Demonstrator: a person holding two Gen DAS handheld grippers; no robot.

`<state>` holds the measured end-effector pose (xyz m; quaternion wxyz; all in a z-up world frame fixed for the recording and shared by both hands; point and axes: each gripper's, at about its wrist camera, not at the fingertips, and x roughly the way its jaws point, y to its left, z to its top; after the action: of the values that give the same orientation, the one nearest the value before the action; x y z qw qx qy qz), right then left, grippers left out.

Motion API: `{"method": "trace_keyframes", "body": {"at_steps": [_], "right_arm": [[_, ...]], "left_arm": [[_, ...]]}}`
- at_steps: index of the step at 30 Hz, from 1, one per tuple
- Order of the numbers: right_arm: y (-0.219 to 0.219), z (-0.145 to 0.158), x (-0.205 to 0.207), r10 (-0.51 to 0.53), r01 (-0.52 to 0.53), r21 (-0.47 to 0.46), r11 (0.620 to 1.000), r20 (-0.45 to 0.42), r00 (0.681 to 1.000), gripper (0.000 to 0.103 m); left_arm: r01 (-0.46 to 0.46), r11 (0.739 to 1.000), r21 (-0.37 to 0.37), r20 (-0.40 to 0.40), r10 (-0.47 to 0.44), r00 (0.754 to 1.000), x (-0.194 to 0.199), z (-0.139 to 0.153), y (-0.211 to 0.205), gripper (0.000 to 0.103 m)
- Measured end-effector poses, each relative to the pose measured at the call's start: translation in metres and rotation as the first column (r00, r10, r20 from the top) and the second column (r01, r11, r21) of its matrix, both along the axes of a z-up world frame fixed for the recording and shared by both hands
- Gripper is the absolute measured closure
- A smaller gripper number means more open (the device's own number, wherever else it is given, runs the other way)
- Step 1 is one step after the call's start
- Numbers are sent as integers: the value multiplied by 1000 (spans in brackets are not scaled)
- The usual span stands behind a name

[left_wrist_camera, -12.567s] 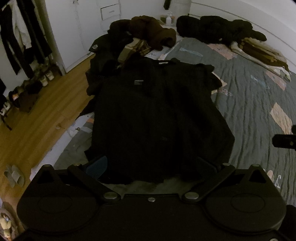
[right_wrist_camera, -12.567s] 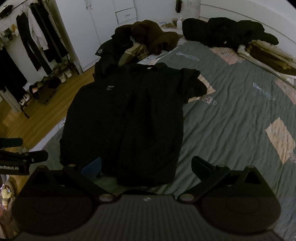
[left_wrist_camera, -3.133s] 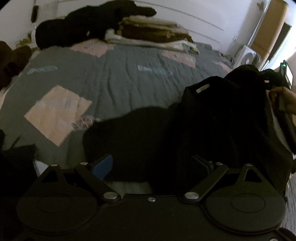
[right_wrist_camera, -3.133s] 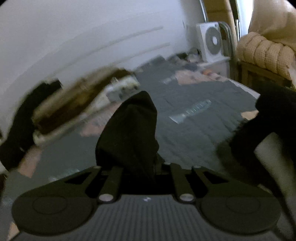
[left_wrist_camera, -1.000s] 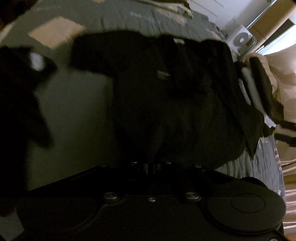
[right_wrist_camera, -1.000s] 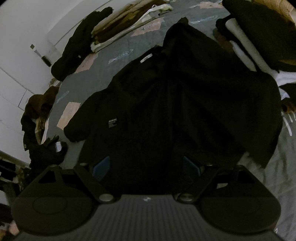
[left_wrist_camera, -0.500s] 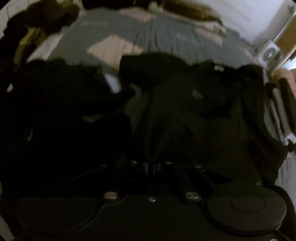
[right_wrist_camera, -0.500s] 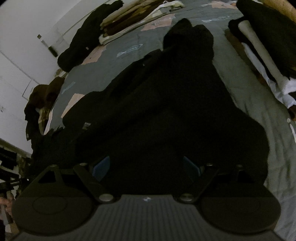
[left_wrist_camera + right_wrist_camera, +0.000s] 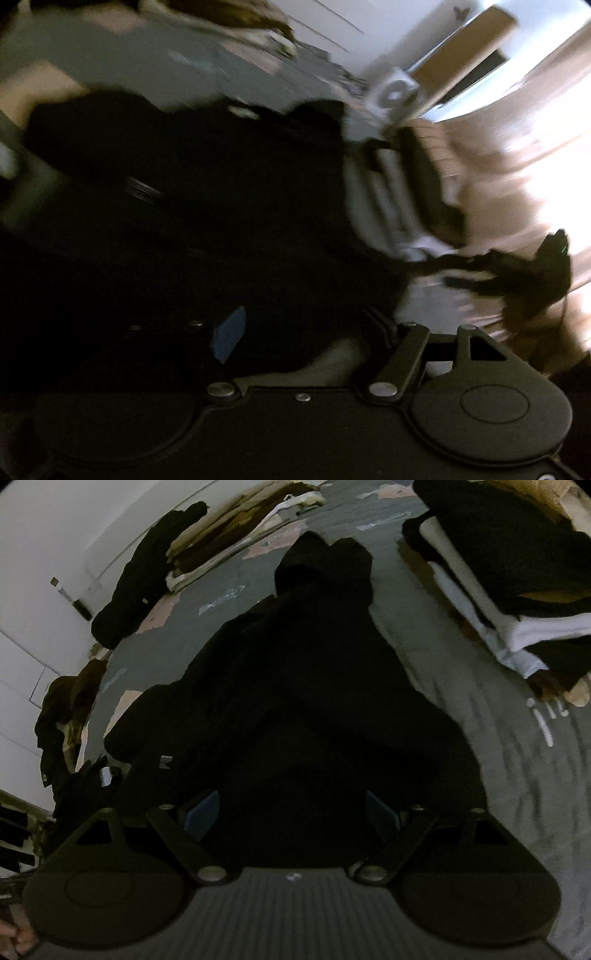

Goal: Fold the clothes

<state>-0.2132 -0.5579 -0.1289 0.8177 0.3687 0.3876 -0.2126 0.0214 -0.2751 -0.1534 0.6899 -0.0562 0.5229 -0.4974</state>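
A black short-sleeved shirt (image 9: 295, 701) lies spread on the grey quilted bed cover (image 9: 498, 757), with its hem towards me and a sleeve bunched at the far end. My right gripper (image 9: 291, 812) is open low over the hem, and its blue pads (image 9: 201, 812) straddle the cloth without closing on it. The left wrist view is blurred by motion. In it the shirt (image 9: 203, 206) fills the left and middle, and my left gripper (image 9: 306, 328) is open over its edge with nothing pinched. The right gripper (image 9: 439, 273) shows there as a dark shape at the right.
A stack of folded black and white clothes (image 9: 517, 572) sits at the right edge of the bed, close to the shirt. Dark garments (image 9: 147, 579) and a beige folded pile (image 9: 240, 528) lie along the far wall. A white fan (image 9: 393, 92) stands beyond the bed.
My left gripper was shut on the shirt half a second ago and is now open, and its view has swung to the right. The right gripper stayed open and moved closer over the shirt.
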Motion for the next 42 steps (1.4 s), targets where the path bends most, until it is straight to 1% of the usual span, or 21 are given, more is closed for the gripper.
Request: {"method": "trace_keyframes", "body": {"at_steps": [2, 4, 6, 9, 13, 18, 21, 23, 24, 26, 27, 28, 29, 30, 31, 35, 38, 40, 42], "right_arm": [[-3, 6, -9, -9, 9, -12, 1000, -1, 1000, 17], [-6, 13, -19, -24, 24, -25, 999, -5, 1000, 17], [-10, 20, -31, -45, 45, -39, 998, -8, 999, 17], [-18, 25, -47, -78, 77, -45, 996, -3, 997, 17], [-30, 23, -59, -101, 100, -48, 994, -13, 995, 17], [-37, 17, -66, -104, 102, -42, 994, -30, 994, 17], [-41, 13, -69, -97, 96, -35, 995, -44, 994, 17], [-42, 10, -70, -98, 97, -26, 995, -49, 994, 17], [-43, 8, -70, -98, 97, -22, 995, -52, 994, 17], [-45, 5, -70, -97, 97, -16, 995, -60, 993, 17], [-45, 4, -70, -97, 97, -13, 995, -64, 993, 17], [-46, 2, -70, -97, 96, -11, 995, -67, 993, 17], [-46, 2, -70, -96, 96, -9, 995, -68, 993, 17], [-47, 1, -69, -95, 95, -7, 995, -67, 993, 17], [-47, 1, -69, -94, 94, -5, 996, -66, 993, 17], [-47, -1, -66, -90, 90, -1, 996, -61, 994, 17], [-46, -2, -64, -87, 87, 3, 996, -56, 995, 17], [-46, -3, -61, -86, 87, 6, 996, -52, 995, 17], [-46, -5, -57, -87, 87, 13, 996, -45, 995, 17]], "left_arm": [[8, 999, -51, -91, -12, 996, -8, -28, -35, 35], [11, 995, -96, -177, -28, 984, -16, -55, -69, 35], [12, 996, -92, -225, -32, 974, -23, -82, -101, 35], [38, 997, -67, -251, -53, 966, -38, -115, -148, 36], [53, 998, -18, -264, -56, 963, -56, -152, -191, 36], [59, 998, 13, -259, -54, 964, -66, -184, -213, 37], [44, 998, 37, -275, -32, 961, -68, -203, -219, 37], [43, 999, 29, -293, -33, 956, -71, -210, -224, 44], [56, 998, 21, -297, -47, 954, -75, -211, -227, 50], [91, 996, 16, -289, -83, 954, -82, -215, -235, 52], [95, 995, 18, -280, -86, 956, -84, -215, -237, 52], [96, 995, 19, -276, -87, 957, -86, -216, -239, 60], [92, 996, 13, -289, -84, 954, -84, -216, -239, 71], [88, 996, 3, -304, -83, 949, -82, -215, -237, 94], [87, 996, -10, -314, -86, 946, -80, -213, -235, 95], [102, 991, -83, -276, -121, 954, -74, -189, -232, 97], [101, 985, -143, -241, -134, 961, -58, -160, -216, 98], [101, 982, -161, -213, -134, 968, -41, -141, -202, 98], [101, 981, -163, -178, -130, 976, -18, -118, -183, 98]]}}
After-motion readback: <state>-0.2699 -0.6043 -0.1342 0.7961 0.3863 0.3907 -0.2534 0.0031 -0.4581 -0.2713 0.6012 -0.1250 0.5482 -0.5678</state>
